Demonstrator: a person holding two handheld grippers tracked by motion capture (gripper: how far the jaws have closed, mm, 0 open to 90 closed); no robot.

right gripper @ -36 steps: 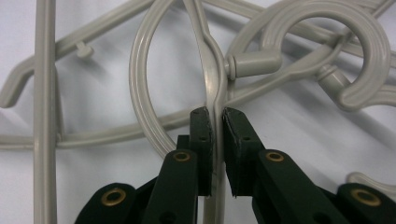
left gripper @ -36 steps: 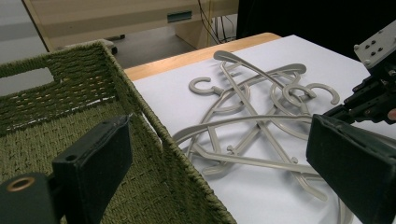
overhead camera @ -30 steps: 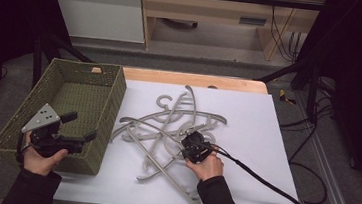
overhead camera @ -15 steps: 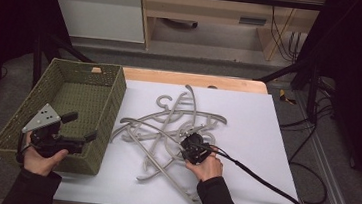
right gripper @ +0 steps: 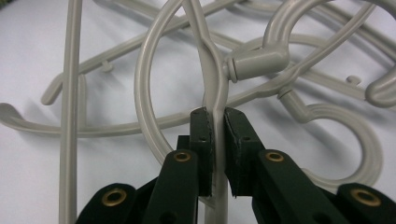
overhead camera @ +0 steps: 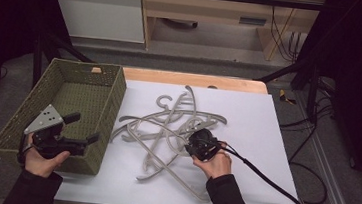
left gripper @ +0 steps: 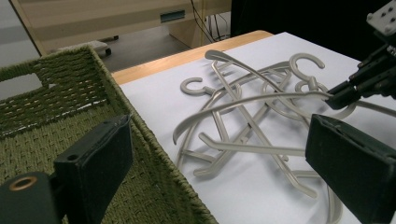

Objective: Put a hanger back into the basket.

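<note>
The left gripper (overhead camera: 82, 128) hangs over the basket (overhead camera: 114, 100), jaws wide apart, nothing between them. On the white table (overhead camera: 261, 130), the right gripper (right gripper: 215, 135) pinches a hanger (right gripper: 212, 88), seemingly its shoulder bar, amid the pile.

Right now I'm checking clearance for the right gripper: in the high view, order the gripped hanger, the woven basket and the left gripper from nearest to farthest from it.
1. Gripped hanger: clamped in the right gripper, mid-table.
2. Woven basket: to its left, at the table's left edge.
3. Left gripper: farthest left, jaws open over the basket's near corner.
</note>
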